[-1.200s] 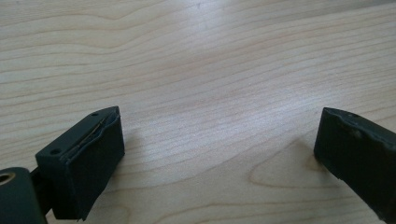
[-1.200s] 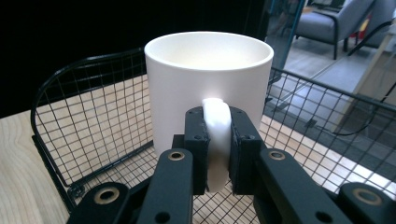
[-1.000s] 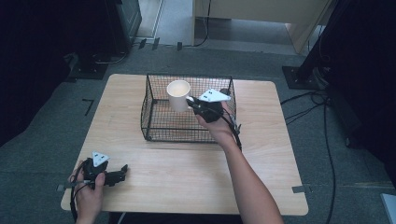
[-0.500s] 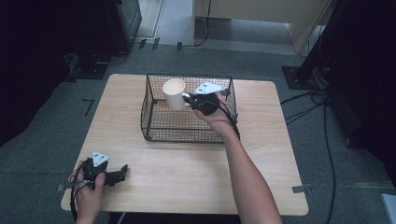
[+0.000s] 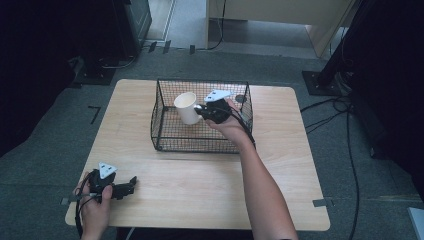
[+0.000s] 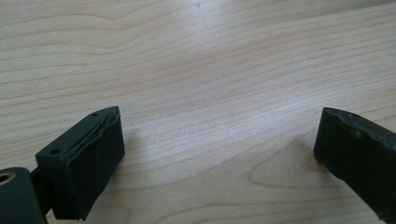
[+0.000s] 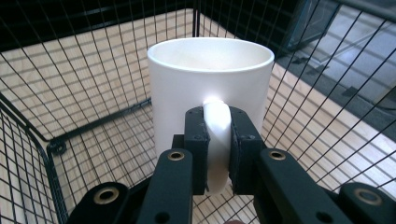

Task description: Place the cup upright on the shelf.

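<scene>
A white mug [image 5: 186, 107] [image 7: 210, 88] hangs inside the black wire basket [image 5: 165, 137], near its back left part. My right gripper [image 5: 199, 107] [image 7: 217, 149] is shut on the mug's handle [image 7: 216, 140], both pads pressing its sides, with the mug upright and slightly tilted. My left gripper [image 5: 131, 183] [image 6: 219, 158] rests at the table's front left corner in a hand, jaws wide open with bare wood between them.
The wooden table [image 5: 280, 150] has free surface in front of and to the right of the basket. Basket wires [image 7: 93, 60] surround the mug on all sides. Cables and dark stands lie on the floor around the table.
The right gripper has carried the mug leftward and slightly down inside the basket. The left gripper has stayed put.
</scene>
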Demonstrator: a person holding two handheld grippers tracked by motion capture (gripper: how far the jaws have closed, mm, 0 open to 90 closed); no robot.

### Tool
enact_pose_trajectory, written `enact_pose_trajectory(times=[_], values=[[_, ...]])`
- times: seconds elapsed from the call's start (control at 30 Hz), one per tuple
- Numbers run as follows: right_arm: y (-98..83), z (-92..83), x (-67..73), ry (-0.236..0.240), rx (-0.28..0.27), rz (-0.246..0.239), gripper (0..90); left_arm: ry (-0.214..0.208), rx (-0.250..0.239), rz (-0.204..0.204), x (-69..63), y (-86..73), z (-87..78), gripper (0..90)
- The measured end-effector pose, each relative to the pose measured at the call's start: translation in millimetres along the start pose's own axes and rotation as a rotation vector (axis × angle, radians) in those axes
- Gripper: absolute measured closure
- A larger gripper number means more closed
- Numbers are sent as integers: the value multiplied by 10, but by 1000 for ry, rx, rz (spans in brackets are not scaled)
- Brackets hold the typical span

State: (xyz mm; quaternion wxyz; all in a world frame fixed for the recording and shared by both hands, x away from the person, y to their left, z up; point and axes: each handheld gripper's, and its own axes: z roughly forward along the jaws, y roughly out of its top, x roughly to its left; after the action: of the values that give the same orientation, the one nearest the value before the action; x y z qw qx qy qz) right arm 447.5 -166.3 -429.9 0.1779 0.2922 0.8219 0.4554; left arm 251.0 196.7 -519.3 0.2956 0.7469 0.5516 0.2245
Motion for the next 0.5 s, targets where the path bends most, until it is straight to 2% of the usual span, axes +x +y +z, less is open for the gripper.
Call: enact_pose_trajectory(times=[0.3, 0.5], values=[[-12, 61, 13, -1, 65, -22, 806, 0, 1, 1, 0, 0, 0, 21], [-5, 73, 11, -8, 78, -8, 804, 0, 1, 1, 1, 0, 0, 21]])
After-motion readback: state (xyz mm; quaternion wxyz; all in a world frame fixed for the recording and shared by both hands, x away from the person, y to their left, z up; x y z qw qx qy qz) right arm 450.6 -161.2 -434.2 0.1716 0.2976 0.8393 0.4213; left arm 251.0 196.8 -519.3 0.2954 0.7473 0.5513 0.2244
